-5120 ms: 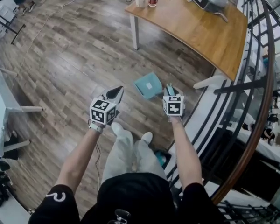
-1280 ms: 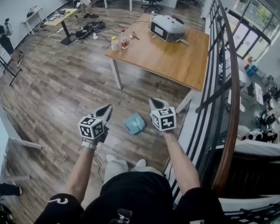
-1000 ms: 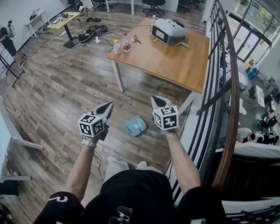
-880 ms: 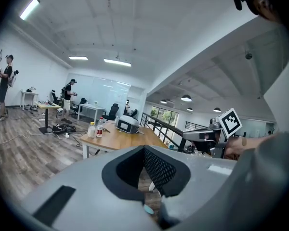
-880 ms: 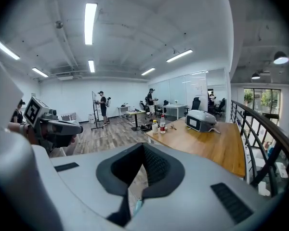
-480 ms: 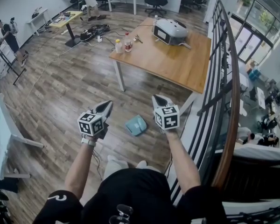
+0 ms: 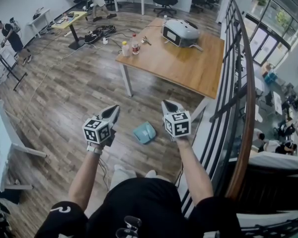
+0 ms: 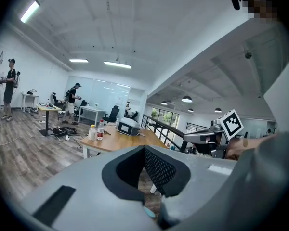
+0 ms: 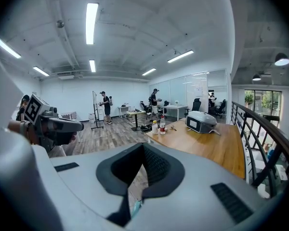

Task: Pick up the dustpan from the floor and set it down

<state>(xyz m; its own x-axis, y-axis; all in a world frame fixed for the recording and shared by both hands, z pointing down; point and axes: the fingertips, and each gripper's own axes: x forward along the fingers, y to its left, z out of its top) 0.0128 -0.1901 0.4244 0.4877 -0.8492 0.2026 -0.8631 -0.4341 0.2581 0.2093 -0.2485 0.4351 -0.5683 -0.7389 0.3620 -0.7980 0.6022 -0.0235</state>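
- One table (image 7: 188,68) bears a white machine (image 7: 180,30); nothing on it has shifted.
- Left gripper (image 7: 113,112) and right gripper (image 7: 169,105) are both clenched on nothing and raised well above the floor (image 7: 74,93). Seconds ago the right one was low, at the dustpan (image 7: 145,132).
- Dustpan now lies on the floor between them, apart from both, and its tray looks empty. It has been set down, so the task seems finished.
- Two bottles (image 7: 122,48) stand at the table's corner, their contents too small to tell.
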